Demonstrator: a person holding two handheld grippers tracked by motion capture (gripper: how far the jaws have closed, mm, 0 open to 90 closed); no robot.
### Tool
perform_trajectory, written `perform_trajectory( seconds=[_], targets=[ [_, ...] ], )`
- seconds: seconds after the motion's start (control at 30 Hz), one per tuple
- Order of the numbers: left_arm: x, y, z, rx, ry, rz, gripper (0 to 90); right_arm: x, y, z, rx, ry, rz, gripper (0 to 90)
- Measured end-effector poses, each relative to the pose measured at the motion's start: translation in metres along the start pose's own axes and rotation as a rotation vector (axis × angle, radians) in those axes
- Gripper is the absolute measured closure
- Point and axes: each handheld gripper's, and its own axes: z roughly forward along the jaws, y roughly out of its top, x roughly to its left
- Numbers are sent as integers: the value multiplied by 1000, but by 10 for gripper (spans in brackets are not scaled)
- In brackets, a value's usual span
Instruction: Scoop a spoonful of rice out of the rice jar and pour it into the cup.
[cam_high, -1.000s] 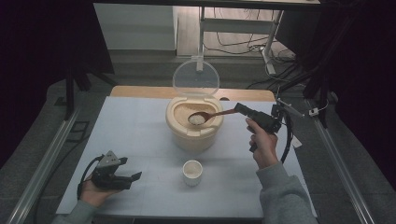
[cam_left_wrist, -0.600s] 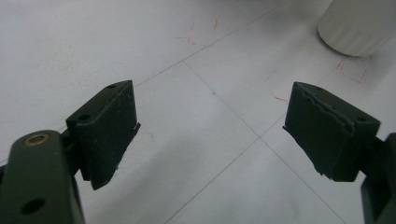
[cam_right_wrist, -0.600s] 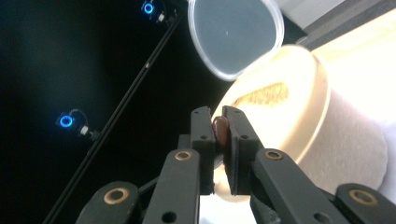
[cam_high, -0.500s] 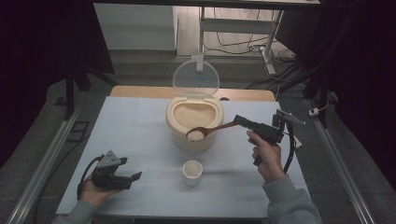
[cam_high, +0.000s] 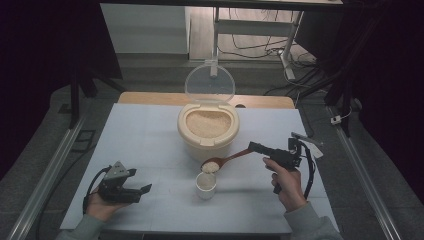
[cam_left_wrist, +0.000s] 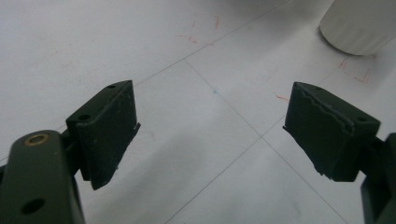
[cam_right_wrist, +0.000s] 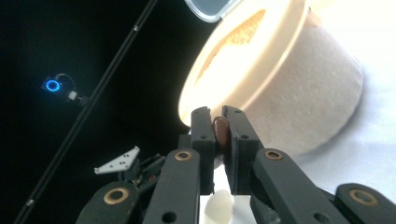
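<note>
My right gripper (cam_high: 255, 147) is shut on the handle of a brown wooden spoon (cam_high: 227, 159). Its bowl carries a heap of rice (cam_high: 211, 166) just above a small white cup (cam_high: 206, 184) near the table's front middle. Behind them stands a beige rice container (cam_high: 208, 130) full of grains, its clear lid (cam_high: 209, 83) hinged up. In the right gripper view the spoon handle (cam_right_wrist: 220, 130) sits pinched between the jaws, with the container (cam_right_wrist: 299, 93) behind. My left gripper (cam_high: 141, 191) rests open at the front left. The left gripper view shows the cup's base (cam_left_wrist: 357, 25) at the top right.
The white table top (cam_high: 145, 140) has faint grid lines and small red marks. A wooden strip (cam_high: 145, 98) runs along its far edge. Metal rails (cam_high: 45, 165) flank both sides. Cables lie on the floor beyond.
My right hand has carried the loaded spoon out of the container, toward the front and down, to just above the cup. The left gripper has stayed put.
</note>
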Motion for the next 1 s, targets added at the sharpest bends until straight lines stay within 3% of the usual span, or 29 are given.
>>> perform_trajectory(
  seconds=[0.37, 1.0],
  targets=[
    [0, -1, 0, 3, -1, 2, 168, 0, -13, 8, 18, -32, -129, 827],
    [-1, -1, 2, 7, 0, 5, 168, 25, -21, 6, -5, -29, -466, 827]
  ],
)
